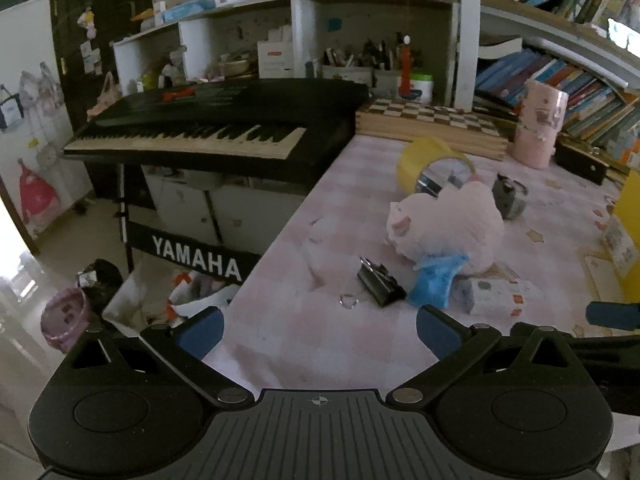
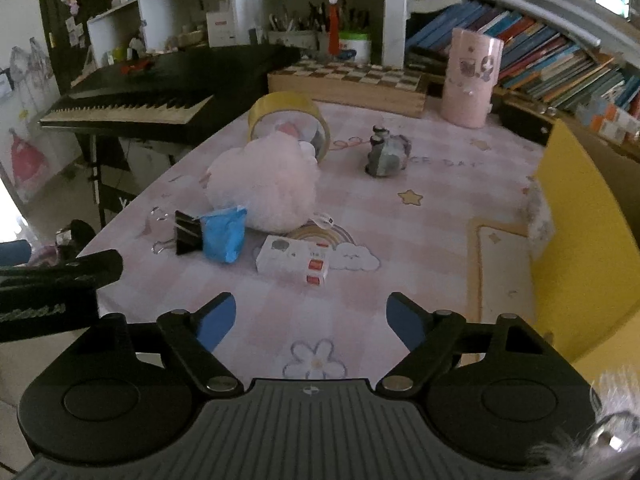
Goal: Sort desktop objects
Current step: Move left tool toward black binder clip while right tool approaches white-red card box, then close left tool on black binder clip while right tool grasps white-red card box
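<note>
On the pink tablecloth [image 2: 400,240] lie a pink plush toy [image 2: 264,184] [image 1: 452,220], a black binder clip [image 2: 188,232] [image 1: 380,280], a blue packet [image 2: 224,236] [image 1: 436,284], a small white box with red labels [image 2: 294,260] [image 1: 500,296], a yellow tape roll [image 2: 288,120] [image 1: 432,160] and a small grey toy [image 2: 386,156] [image 1: 510,196]. My left gripper [image 1: 320,332] is open and empty over the table's front left edge, short of the clip. My right gripper [image 2: 312,320] is open and empty, near the front edge, short of the white box.
A yellow box [image 2: 580,220] stands at the right. A pink cylinder [image 2: 470,80], a wooden chessboard box [image 2: 352,84] and shelves of books [image 2: 540,52] line the back. A black Yamaha keyboard [image 1: 200,128] stands left of the table. Bins sit on the floor [image 1: 68,320].
</note>
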